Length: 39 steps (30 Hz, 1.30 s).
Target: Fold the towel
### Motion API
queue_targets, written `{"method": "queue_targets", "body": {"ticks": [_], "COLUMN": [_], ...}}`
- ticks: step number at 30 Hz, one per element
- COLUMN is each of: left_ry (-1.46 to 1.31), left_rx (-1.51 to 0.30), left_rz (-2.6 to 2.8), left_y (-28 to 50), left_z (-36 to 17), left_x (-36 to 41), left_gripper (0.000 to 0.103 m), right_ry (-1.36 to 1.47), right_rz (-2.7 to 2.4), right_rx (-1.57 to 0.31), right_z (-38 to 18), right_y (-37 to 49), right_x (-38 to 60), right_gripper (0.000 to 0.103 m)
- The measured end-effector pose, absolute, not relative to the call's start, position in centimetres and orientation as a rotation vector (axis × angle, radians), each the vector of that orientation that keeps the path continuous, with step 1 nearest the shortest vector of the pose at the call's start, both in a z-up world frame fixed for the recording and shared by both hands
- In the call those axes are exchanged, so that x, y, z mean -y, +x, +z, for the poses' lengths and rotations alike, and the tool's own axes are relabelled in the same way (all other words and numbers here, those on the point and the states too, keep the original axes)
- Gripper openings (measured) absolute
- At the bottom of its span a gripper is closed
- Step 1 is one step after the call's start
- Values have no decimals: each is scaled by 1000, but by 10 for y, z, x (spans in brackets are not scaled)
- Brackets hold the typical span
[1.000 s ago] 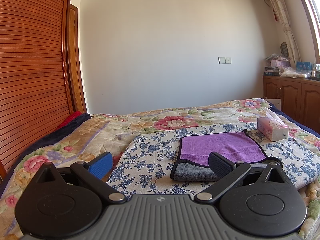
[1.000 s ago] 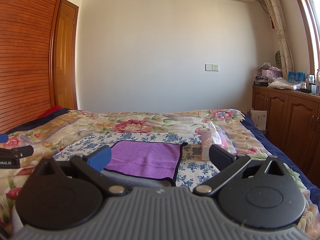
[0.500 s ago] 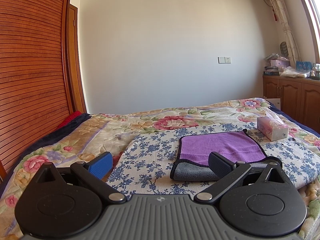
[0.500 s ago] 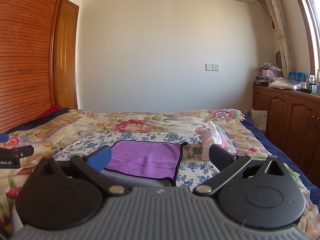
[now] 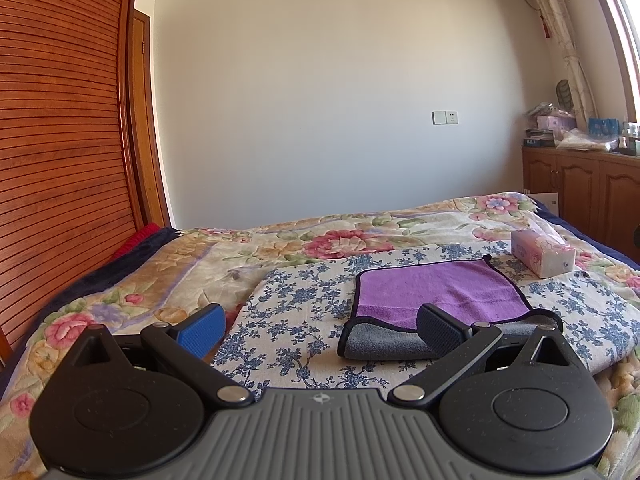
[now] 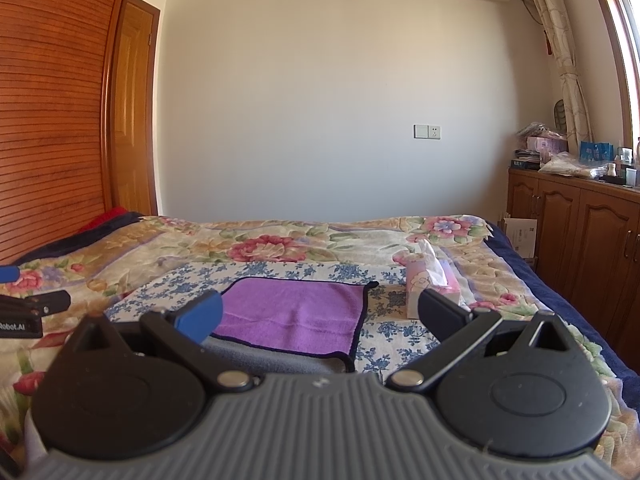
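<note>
A purple towel (image 5: 436,290) with a dark hem and a grey underside lies folded on a blue-flowered cloth (image 5: 304,312) on the bed. Its grey lower layer sticks out at the near edge. It also shows in the right wrist view (image 6: 296,314). My left gripper (image 5: 320,326) is open and empty, held above the bed to the left of and short of the towel. My right gripper (image 6: 320,314) is open and empty, just short of the towel's near edge. The left gripper's side (image 6: 24,312) shows at the left edge of the right wrist view.
A pink tissue box (image 5: 542,254) stands on the bed right of the towel and also shows in the right wrist view (image 6: 430,286). A slatted wooden wardrobe (image 5: 60,140) is on the left. Wooden cabinets (image 6: 580,240) with clutter stand on the right.
</note>
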<state>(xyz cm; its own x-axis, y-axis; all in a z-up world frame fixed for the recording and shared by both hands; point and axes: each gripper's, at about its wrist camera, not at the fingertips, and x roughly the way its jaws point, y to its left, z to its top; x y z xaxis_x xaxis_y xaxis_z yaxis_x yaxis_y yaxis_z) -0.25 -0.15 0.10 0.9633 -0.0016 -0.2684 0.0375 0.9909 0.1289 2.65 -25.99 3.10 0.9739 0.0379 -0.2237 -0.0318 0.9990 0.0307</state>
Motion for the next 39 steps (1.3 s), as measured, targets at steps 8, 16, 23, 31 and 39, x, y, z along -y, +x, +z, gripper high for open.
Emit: {"method": "queue_targets", "body": {"ticks": [8, 16, 23, 31, 39], "left_ry": [146, 154, 185, 196, 196], "left_rx": [-284, -315, -368, -404, -436], "left_rz": [-25, -33, -58, -92, -108], "left_y": [3, 19, 41, 57, 73], "left_z": [-3, -6, -16, -22, -27], "left_x": [5, 7, 13, 18, 20], "left_gripper": [103, 103, 103, 103, 103], "right_ry": [35, 46, 59, 50, 8], "right_rz": [52, 71, 87, 101, 139], "right_rx": [-245, -269, -304, -338, -380], "right_z": [32, 29, 24, 19, 14], "right_y": [33, 45, 60, 72, 89], "right_x": [259, 259, 258, 258, 256], "right_gripper": [103, 103, 103, 103, 103]}}
